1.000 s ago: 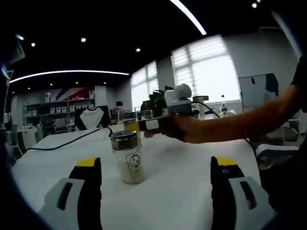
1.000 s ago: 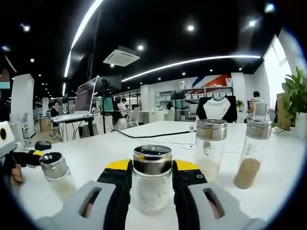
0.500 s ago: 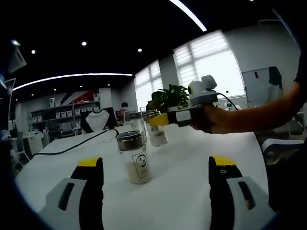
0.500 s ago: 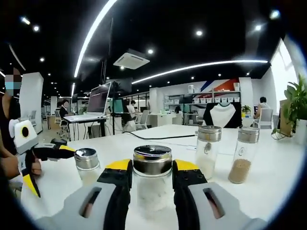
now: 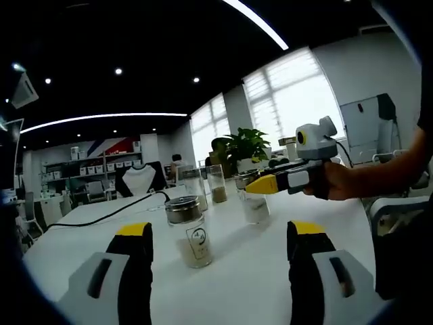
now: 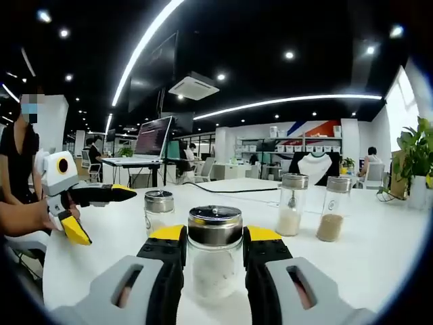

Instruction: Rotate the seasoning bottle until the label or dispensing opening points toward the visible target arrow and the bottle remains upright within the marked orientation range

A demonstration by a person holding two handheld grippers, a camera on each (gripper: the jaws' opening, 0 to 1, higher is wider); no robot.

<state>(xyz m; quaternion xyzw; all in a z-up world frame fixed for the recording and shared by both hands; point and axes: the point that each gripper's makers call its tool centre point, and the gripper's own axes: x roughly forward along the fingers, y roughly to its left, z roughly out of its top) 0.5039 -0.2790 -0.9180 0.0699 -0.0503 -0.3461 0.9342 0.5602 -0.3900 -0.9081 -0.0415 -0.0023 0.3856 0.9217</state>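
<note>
The right gripper (image 6: pixel 213 252) pinches a seasoning bottle (image 6: pixel 214 257) at lower centre of its view, upright on the white table (image 6: pixel 379 257) — the turning step seems in hand, needing a level twist next. No arrow is visible. The left gripper (image 5: pixel 215 250) gapes wide, empty — another bottle (image 5: pixel 189 230) stands between and beyond its jaws.

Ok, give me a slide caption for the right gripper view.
Right tool clamps a metal-capped seasoning bottle upright on the white table.
</note>
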